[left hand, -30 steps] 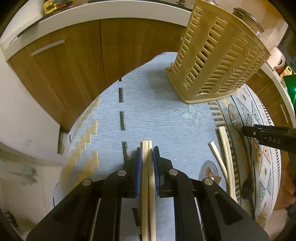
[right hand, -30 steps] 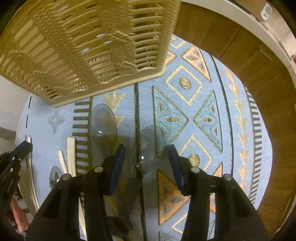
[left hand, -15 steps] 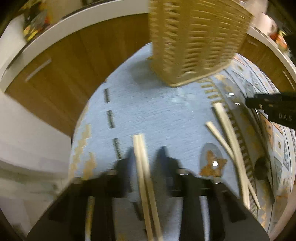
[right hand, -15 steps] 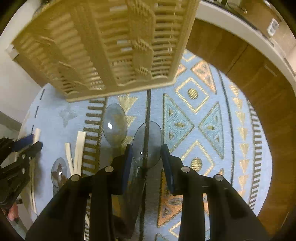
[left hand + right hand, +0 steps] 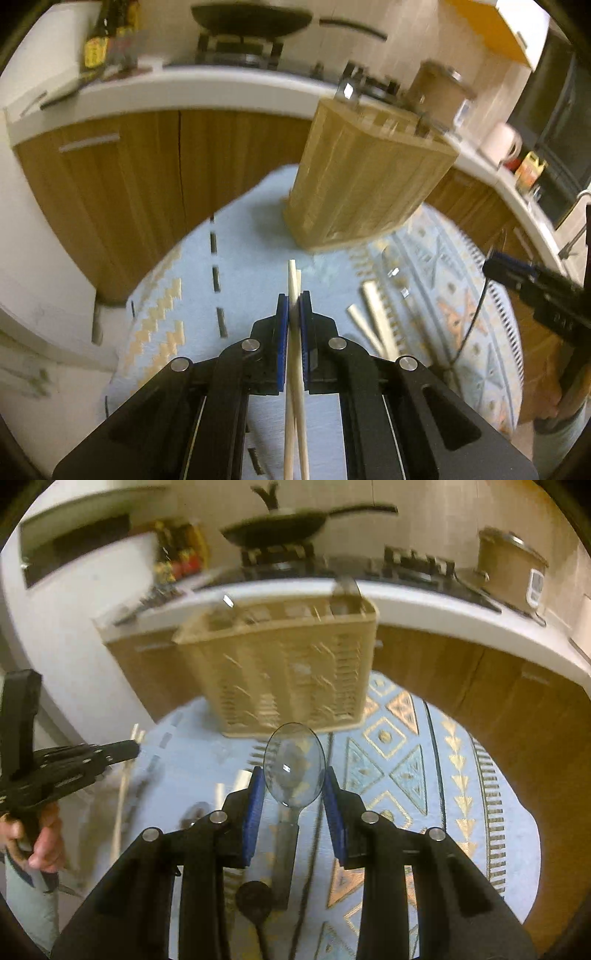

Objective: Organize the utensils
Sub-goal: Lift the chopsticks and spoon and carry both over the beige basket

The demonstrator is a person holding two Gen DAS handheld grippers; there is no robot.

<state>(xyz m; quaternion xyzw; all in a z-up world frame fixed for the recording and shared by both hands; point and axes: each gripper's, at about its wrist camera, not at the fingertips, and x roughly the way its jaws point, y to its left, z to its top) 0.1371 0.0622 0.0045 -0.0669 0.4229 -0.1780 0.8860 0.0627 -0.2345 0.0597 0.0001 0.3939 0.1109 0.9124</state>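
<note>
My left gripper (image 5: 294, 306) is shut on a pair of pale wooden chopsticks (image 5: 293, 280), held above the blue patterned tablecloth (image 5: 243, 266). Their tips point toward the beige slatted utensil basket (image 5: 369, 184), which stands upright at the table's far side. My right gripper (image 5: 294, 786) is shut on the bowl of a clear plastic spoon (image 5: 294, 764), with the handle running back under the fingers. The basket (image 5: 288, 672) lies straight ahead of it, with utensils standing inside. Each gripper shows in the other's view: the right gripper (image 5: 517, 280) and the left gripper (image 5: 129, 749).
Loose pale chopsticks (image 5: 375, 314) lie on the cloth to the right of my left gripper. A dark spoon (image 5: 255, 901) rests under my right gripper. Behind the round table runs a white counter with wooden cabinets (image 5: 122, 192), a pan (image 5: 280, 528) and a pot (image 5: 509, 568). A hand (image 5: 40, 842) grips the left tool.
Both grippers have risen and tipped up toward the basket. The left closed on the chopsticks and lifted them. The right closed on the clear spoon's bowl and lifted it.
</note>
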